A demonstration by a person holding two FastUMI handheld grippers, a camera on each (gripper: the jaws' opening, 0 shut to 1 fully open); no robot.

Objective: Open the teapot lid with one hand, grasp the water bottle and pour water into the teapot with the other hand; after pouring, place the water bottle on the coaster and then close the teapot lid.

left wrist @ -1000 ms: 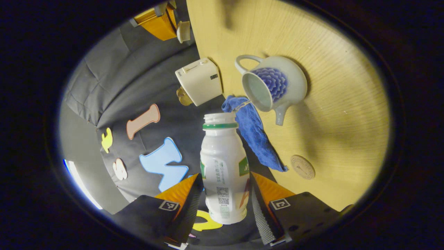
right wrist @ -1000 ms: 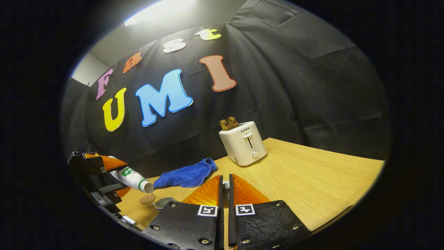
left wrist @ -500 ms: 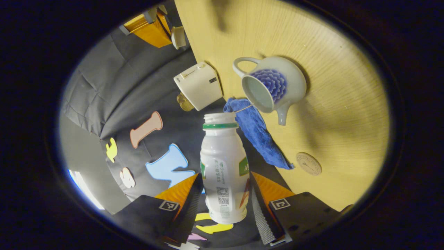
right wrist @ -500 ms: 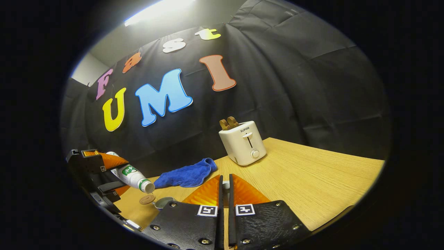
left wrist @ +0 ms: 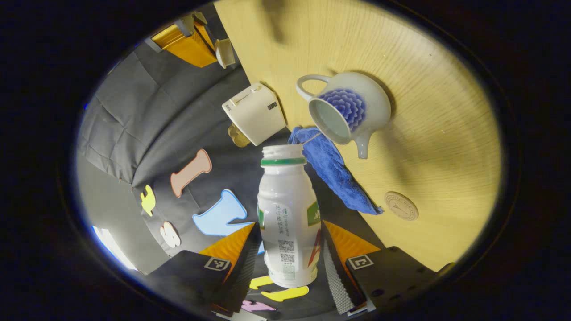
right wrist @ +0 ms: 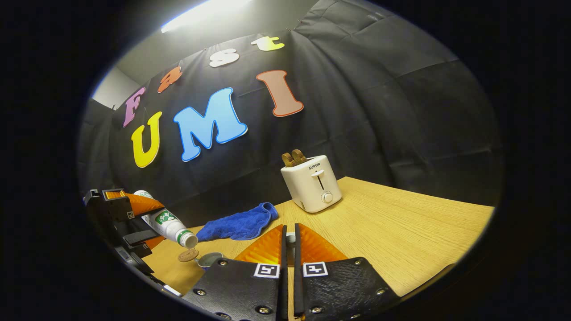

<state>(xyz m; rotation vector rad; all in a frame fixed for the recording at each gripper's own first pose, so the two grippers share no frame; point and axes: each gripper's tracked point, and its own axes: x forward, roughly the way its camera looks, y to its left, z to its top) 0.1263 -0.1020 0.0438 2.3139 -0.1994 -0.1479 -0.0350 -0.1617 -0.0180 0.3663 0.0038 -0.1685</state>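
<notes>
My left gripper (left wrist: 290, 227) is shut on a white plastic bottle (left wrist: 287, 209) with a green neck ring and no cap. The bottle tips mouth-first toward the open white teapot (left wrist: 348, 109) with a blue flower, and a thin stream runs from its mouth to the pot's rim. A round brown coaster (left wrist: 401, 206) lies on the table near the pot. My right gripper (right wrist: 288, 238) is shut on the teapot lid (left wrist: 224, 52), held up and away from the pot. In the right gripper view the tilted bottle (right wrist: 167, 223) sits in the left gripper (right wrist: 149, 223) above the teapot rim (right wrist: 209, 259).
A blue cloth (left wrist: 334, 174) lies crumpled at the table's back edge beside the teapot. A white toaster (right wrist: 312, 183) with toast in it stands at the back. The wooden table (right wrist: 401, 236) stretches right of the toaster.
The left gripper has lifted the bottle's base a little, so the bottle tilts more steeply over the teapot. The right gripper with the lid has stayed still.
</notes>
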